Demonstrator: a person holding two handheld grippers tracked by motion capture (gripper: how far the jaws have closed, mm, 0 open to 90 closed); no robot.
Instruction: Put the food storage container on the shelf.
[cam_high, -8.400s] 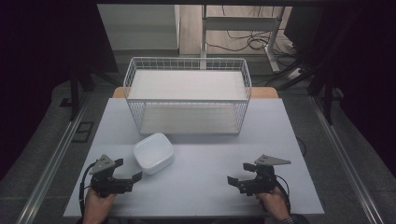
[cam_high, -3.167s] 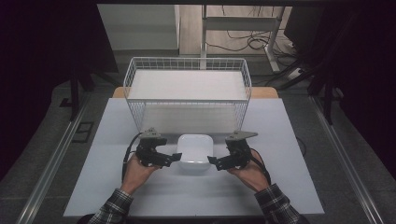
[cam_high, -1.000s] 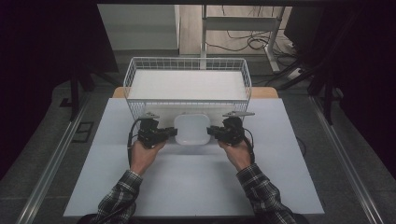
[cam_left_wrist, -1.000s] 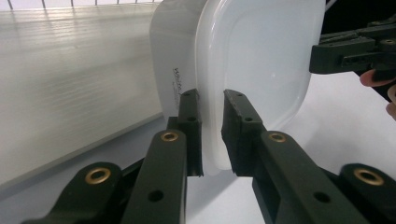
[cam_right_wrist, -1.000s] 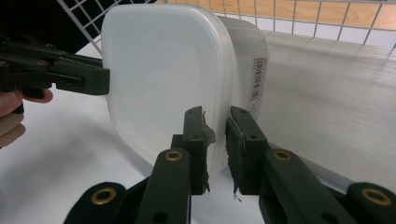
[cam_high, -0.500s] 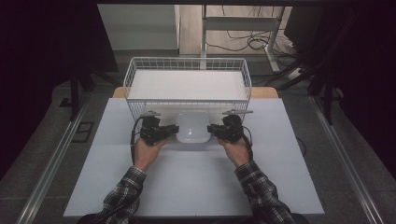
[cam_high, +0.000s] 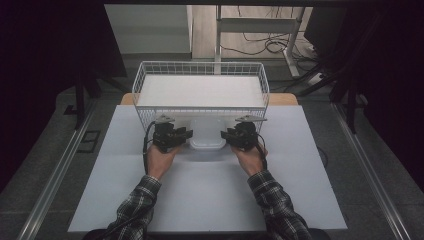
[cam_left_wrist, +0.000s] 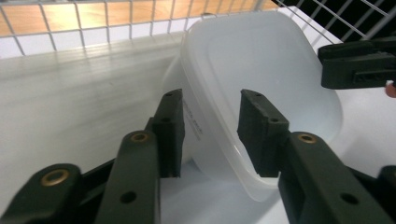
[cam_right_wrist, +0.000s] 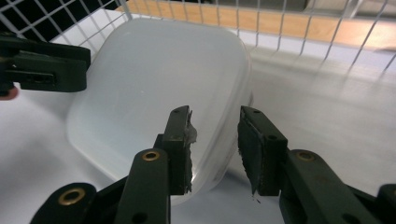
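High view: translucent plastic container (cam_high: 207, 135) raised between left gripper (cam_high: 182, 136) and right gripper (cam_high: 231, 136), hard against the near wall of the wire basket (cam_high: 150, 70), not yet over the rim. Likely trouble: thin, slick side walls slipping or flexing out of either pinch, tipping the container; or its far edge catching the basket wire on the way up. Left gripper view: jaws straddling the container's left rim wall, one inside, one outside, apparently clamped on it. Right gripper view: same on the right wall, jaws clenched across the rim. White table (cam_high: 210, 200) below.
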